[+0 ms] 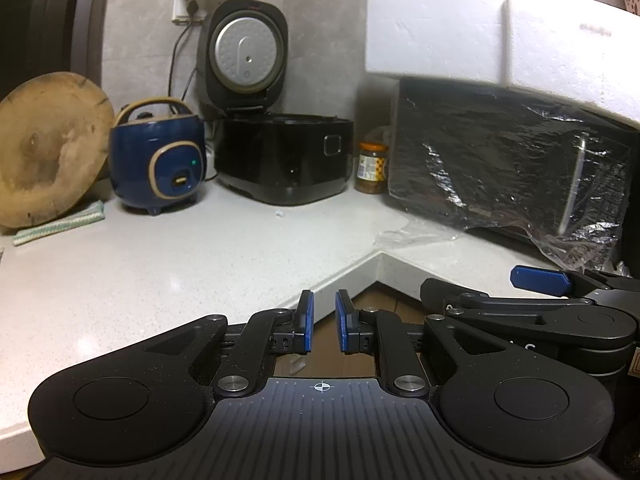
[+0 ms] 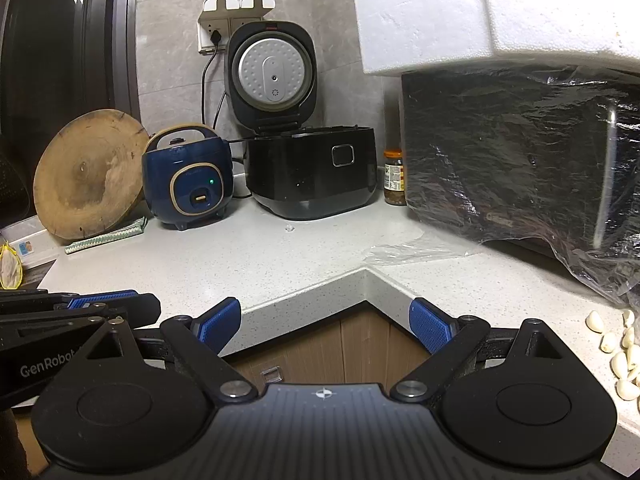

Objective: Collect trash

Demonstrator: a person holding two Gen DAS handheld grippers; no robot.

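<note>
A small clear scrap lies on the white speckled counter in front of the black rice cooker; it also shows in the right wrist view. A loose clear plastic film lies at the counter's inner corner by the wrapped black appliance. My left gripper is nearly closed with a narrow gap, empty, at the counter's front edge. My right gripper is open and empty, in front of the counter's inner corner. Each gripper shows in the other's view.
A blue mini cooker, a round wooden board on a striped cloth, a jar and white foam blocks atop the wrapped appliance stand at the back. Garlic cloves lie at the right.
</note>
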